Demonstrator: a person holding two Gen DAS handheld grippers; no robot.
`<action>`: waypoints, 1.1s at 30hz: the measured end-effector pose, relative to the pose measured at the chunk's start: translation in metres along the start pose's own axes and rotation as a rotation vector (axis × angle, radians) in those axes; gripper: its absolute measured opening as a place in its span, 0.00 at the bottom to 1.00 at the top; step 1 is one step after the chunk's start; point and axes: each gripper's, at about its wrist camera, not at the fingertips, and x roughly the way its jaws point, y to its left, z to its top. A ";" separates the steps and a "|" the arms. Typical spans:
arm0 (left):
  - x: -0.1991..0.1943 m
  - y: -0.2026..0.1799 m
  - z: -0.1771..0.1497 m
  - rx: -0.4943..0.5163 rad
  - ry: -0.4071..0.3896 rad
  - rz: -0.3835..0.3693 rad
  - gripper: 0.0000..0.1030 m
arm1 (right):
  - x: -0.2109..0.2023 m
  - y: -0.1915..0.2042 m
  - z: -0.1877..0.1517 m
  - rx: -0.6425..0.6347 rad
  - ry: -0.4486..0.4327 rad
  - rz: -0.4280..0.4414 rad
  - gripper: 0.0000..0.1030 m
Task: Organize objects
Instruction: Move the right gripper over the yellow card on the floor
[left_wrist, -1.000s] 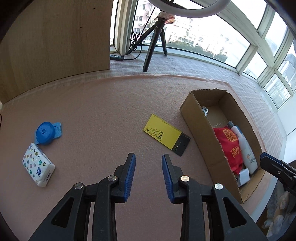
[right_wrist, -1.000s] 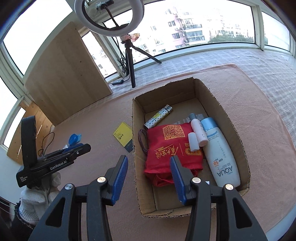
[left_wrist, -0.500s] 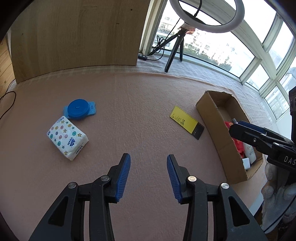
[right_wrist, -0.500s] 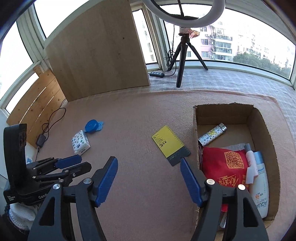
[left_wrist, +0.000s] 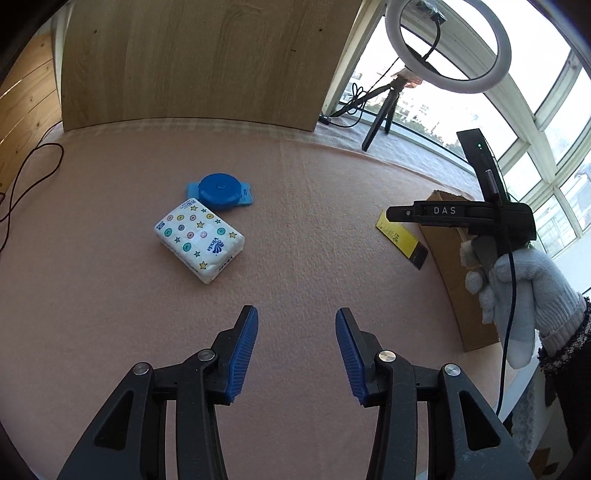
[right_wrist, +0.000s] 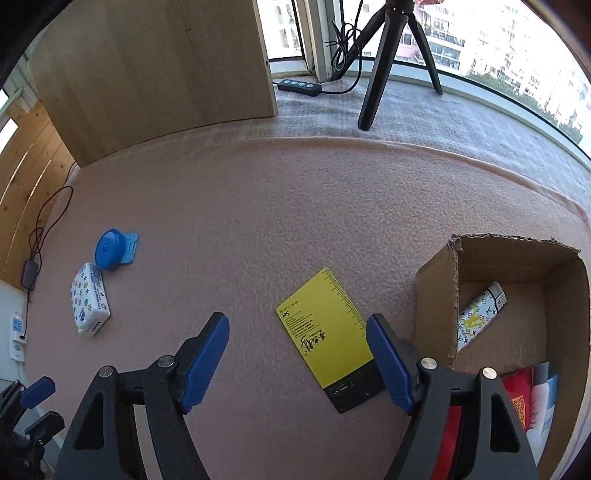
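- pink felt covers the table (right_wrist: 295, 206), with a wood panel and bright windows behind.
- tissue pack (left_wrist: 199, 240) and blue tape measure (left_wrist: 219, 192) lie touching at about 10 o'clock of the left gripper (left_wrist: 295, 350); its tongs are wide and empty, likely readied for that pair.
- yellow card (right_wrist: 327, 332) lies flat between the wide, empty tongs of the right gripper (right_wrist: 297, 363), probably next to be picked.
- cardboard box (right_wrist: 436, 295) at 3 o'clock holds a lighter (right_wrist: 480, 314), so loose items seem bound there.
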 end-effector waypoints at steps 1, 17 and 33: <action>-0.001 0.004 -0.001 -0.005 -0.001 0.000 0.46 | 0.003 0.000 0.003 0.000 0.007 -0.012 0.71; 0.000 0.036 0.001 -0.068 -0.002 -0.013 0.46 | 0.023 0.013 0.026 -0.062 0.135 -0.083 0.73; 0.001 0.053 -0.004 -0.107 -0.001 -0.011 0.46 | 0.045 0.016 0.039 -0.067 0.186 -0.087 0.73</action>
